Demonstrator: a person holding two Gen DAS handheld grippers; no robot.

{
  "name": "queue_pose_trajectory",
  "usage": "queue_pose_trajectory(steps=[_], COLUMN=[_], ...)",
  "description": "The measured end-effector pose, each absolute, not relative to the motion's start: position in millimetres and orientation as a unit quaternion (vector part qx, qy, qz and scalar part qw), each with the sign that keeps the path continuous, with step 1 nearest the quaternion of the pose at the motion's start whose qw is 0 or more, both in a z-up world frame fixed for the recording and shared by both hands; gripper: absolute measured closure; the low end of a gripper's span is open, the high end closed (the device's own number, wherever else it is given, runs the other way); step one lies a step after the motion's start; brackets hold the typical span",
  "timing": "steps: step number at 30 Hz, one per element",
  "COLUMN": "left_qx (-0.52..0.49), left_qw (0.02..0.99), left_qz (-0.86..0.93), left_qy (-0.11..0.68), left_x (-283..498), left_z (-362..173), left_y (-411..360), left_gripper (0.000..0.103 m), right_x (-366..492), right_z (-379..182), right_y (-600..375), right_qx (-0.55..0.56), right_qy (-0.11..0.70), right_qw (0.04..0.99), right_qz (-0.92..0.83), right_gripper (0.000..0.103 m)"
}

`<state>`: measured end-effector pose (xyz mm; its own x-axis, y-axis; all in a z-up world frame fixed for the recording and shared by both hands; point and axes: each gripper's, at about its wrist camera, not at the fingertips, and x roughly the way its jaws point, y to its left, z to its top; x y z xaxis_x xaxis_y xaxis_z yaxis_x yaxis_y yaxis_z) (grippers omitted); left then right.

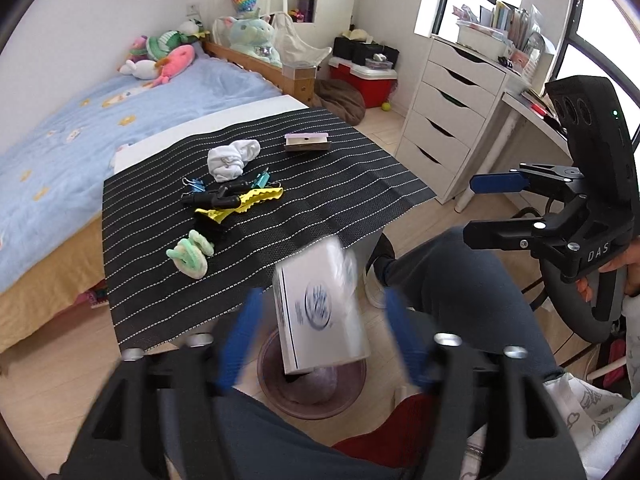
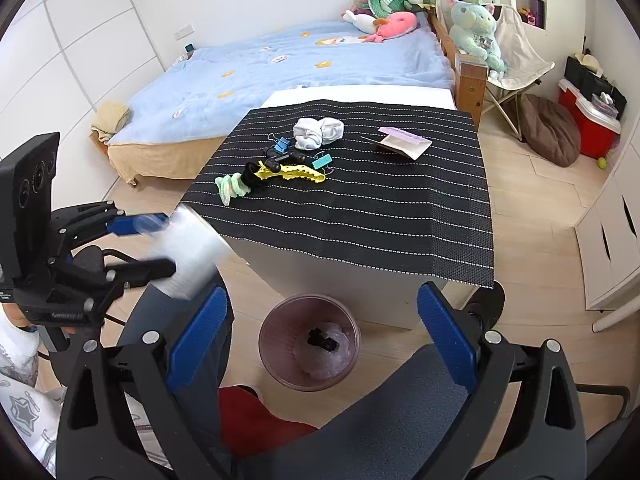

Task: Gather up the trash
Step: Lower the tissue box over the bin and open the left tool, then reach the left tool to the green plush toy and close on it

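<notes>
A white box with a blue round print [image 1: 324,312] hangs blurred and tilted between the blue fingers of my left gripper [image 1: 322,344], and neither pad touches it. The jaws stand wide open. Right under it is a round brownish bin [image 1: 272,384] on the floor. In the right wrist view the same box [image 2: 192,256] is a white blur at the left gripper [image 2: 160,246]. My right gripper [image 2: 324,340] is open and empty above the bin [image 2: 272,344], which holds a dark scrap and clear plastic. The right gripper [image 1: 480,210] also shows at the right edge.
A table with a black striped mat [image 2: 380,220] bears a white crumpled cloth [image 2: 318,132], a pale packet [image 2: 404,142], binder clips [image 2: 282,146], a yellow hair clip [image 2: 296,172] and a green scrunchie [image 2: 230,188]. A person's knees flank the bin. A bed is behind, white drawers to the right.
</notes>
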<state>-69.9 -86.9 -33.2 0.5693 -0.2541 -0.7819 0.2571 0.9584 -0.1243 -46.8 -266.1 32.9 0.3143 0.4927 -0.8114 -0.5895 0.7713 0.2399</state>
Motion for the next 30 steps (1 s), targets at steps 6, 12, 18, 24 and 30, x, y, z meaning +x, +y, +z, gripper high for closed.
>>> queue_pose_trajectory(steps=[6, 12, 18, 24, 30], left_qx=[-0.007, -0.011, -0.019, -0.026, -0.034], left_qw=[0.889, 0.895, 0.895, 0.898, 0.901], left_qz=[-0.135, -0.111, -0.099, -0.085, -0.074], left_qy=[0.437, 0.431, 0.434, 0.43, 0.425], left_x=[-70, -71, -70, -67, -56], left_z=[-35, -34, -36, -36, -33], left_y=[-82, -74, -67, -57, -43], left_gripper=[0.012, 0.008, 0.008, 0.008, 0.008], right_x=[-47, -49, -49, -48, -40], right_z=[33, 31, 31, 34, 37], right_y=[-264, -259, -257, -252, -246], right_qx=[-0.052, -0.054, -0.052, -0.055, -0.058], right_qy=[0.482, 0.483, 0.482, 0.478, 0.474], right_qw=[0.807, 0.806, 0.805, 0.806, 0.808], right_qz=[0.337, 0.338, 0.342, 0.344, 0.345], right_gripper=[0.008, 0.006, 0.004, 0.004, 0.003])
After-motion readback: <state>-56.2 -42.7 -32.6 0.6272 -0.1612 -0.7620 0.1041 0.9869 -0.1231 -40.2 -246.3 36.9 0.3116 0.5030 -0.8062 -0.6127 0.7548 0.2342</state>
